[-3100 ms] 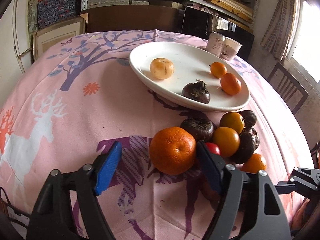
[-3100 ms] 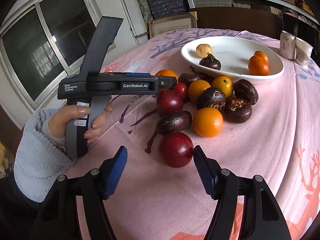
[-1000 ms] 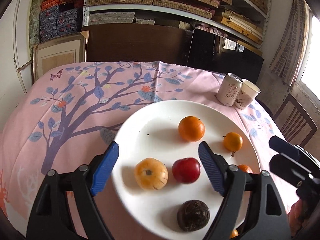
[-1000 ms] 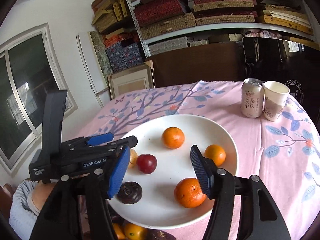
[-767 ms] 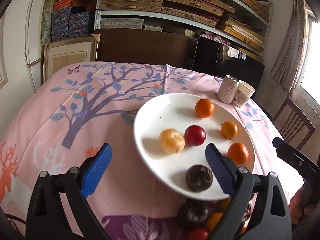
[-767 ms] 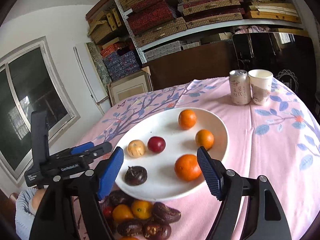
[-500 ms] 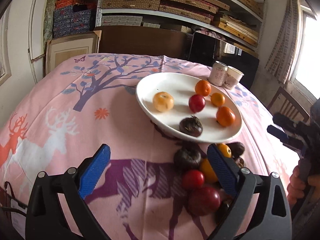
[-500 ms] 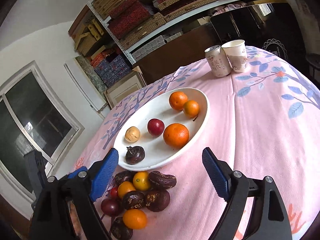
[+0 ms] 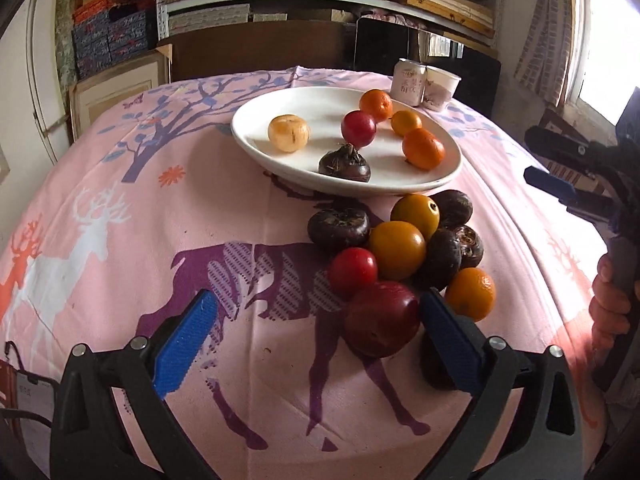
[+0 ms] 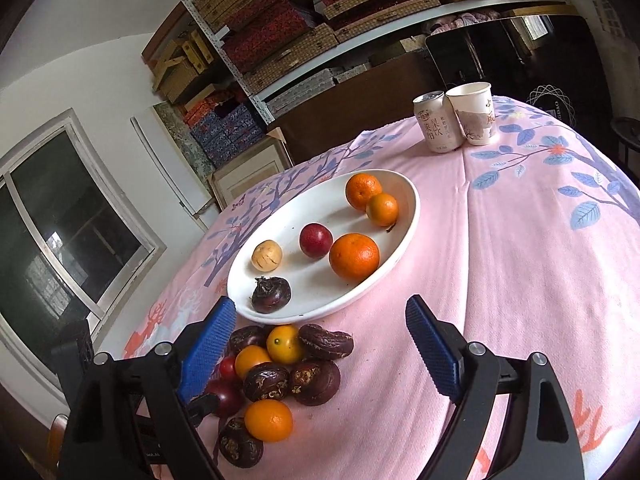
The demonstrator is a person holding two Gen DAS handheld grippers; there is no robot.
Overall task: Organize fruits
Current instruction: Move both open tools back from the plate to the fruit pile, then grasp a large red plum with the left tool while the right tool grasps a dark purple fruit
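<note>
A white plate (image 9: 448,178) (image 10: 408,216) holds several fruits: oranges, a red plum (image 9: 359,128), a pale fruit and a dark water chestnut (image 9: 345,165). A pile of loose fruit lies on the pink cloth in front of it. My left gripper (image 9: 316,338) is open low over the cloth; a large dark red plum (image 9: 382,324) sits between its fingers, close to the right one. My right gripper (image 10: 320,344) is open and empty above the pile (image 10: 280,372) and the plate's near rim.
A drink can (image 10: 438,126) and a paper cup (image 10: 474,114) stand at the table's far side. Shelves with boxes fill the back wall. The right gripper and the hand holding it show at the right edge of the left wrist view (image 9: 612,280).
Both grippers left the plate and came back down toward the pile. The left one is now low with the dark red plum between its fingers. An orange and a red plum were added to the plate.
</note>
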